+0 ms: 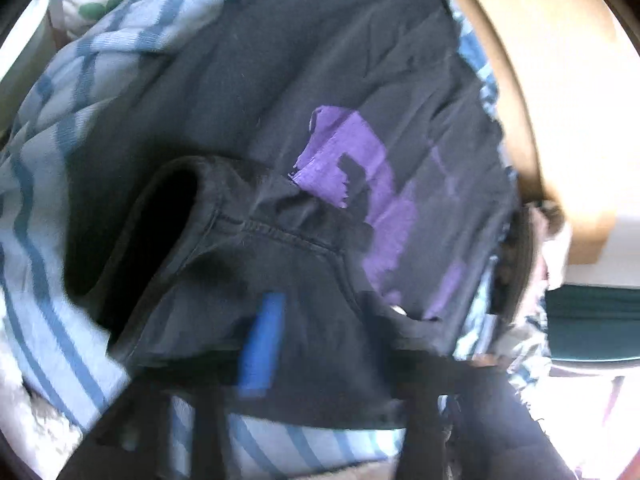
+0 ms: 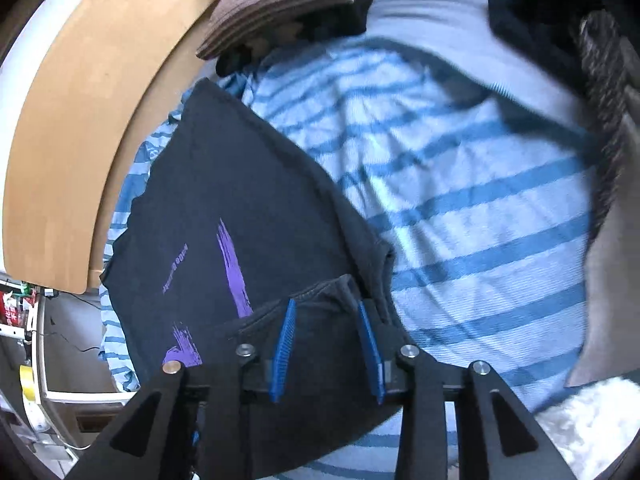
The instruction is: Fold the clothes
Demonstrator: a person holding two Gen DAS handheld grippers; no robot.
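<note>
Nearest in the right wrist view, the right hand-held gripper (image 2: 326, 344) has its two blue pads apart, with a bunched fold of the black T-shirt (image 2: 240, 200) lying between them; whether they pinch it I cannot tell. In the left wrist view the left hand-held gripper (image 1: 260, 344) is blurred, one blue pad showing against the shirt's collar, so its state cannot be told. The shirt, with its purple print (image 1: 360, 184), lies spread on the blue-striped bedding (image 2: 480, 200) of a bed, its far edge close to the wooden headboard (image 2: 80, 140). Bare striped bedding lies beside the shirt. Farther off, a folded brown checked cloth (image 2: 288, 4) sits at the headboard.
</note>
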